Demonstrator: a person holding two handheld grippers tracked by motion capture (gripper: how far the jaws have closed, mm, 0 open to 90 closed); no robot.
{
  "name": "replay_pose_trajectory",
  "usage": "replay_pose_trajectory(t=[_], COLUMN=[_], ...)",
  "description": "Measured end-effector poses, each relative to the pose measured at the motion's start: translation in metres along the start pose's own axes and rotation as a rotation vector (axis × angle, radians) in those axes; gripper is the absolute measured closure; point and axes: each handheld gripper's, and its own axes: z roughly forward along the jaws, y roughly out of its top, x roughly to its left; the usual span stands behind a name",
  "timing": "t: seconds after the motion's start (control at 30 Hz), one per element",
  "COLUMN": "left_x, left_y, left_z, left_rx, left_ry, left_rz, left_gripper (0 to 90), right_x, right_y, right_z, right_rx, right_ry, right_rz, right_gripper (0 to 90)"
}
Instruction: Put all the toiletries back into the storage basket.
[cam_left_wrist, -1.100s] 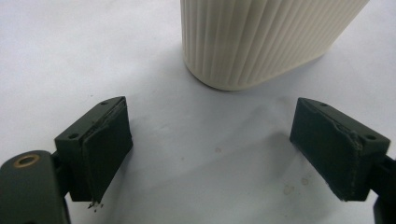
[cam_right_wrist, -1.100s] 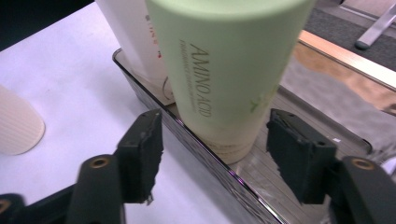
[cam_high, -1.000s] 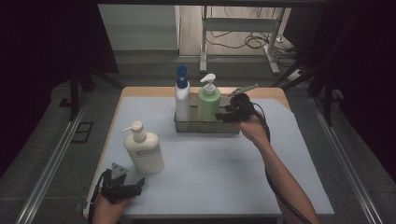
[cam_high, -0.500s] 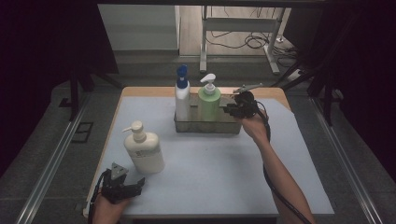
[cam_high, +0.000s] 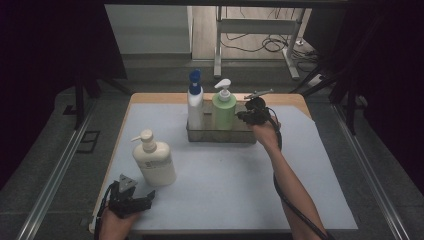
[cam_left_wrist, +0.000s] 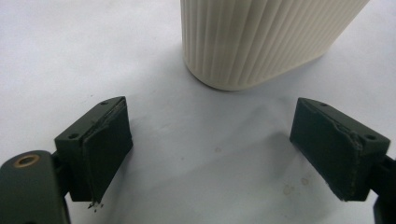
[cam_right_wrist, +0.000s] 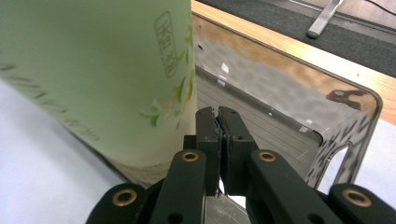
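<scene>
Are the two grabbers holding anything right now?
No. The right gripper is shut on nothing beside the green bottle in the clear tray. The left gripper is open, short of the cream bottle.

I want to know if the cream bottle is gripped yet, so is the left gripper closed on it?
No, in the left gripper view the left gripper has its jaws wide apart, and the cream bottle stands beyond them, untouched.

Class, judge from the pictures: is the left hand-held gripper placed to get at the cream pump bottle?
Probably yes: the left hand-held gripper has open jaws facing the cream pump bottle, with bare table cover between.
</scene>
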Motion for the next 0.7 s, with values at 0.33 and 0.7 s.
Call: replay_pose_trajectory(t=[0.33,0.7], left_x=[0.000,0.000], left_y=[0.000,0.000], left_z=[0.000,0.000], left_rx=[0.001,0.001], left_ry=[0.000,0.000], left_rz=[0.000,0.000], left_gripper=[12.4,12.4], right_x=[0.000,-0.001], right_y=[0.001,-0.004], right_z=[0.016,0.029], right_rx=[0.023,0.050], right_ry=[-0.004,0.031], right_rz=[-0.003,-0.005], right_gripper=[86.1,88.3])
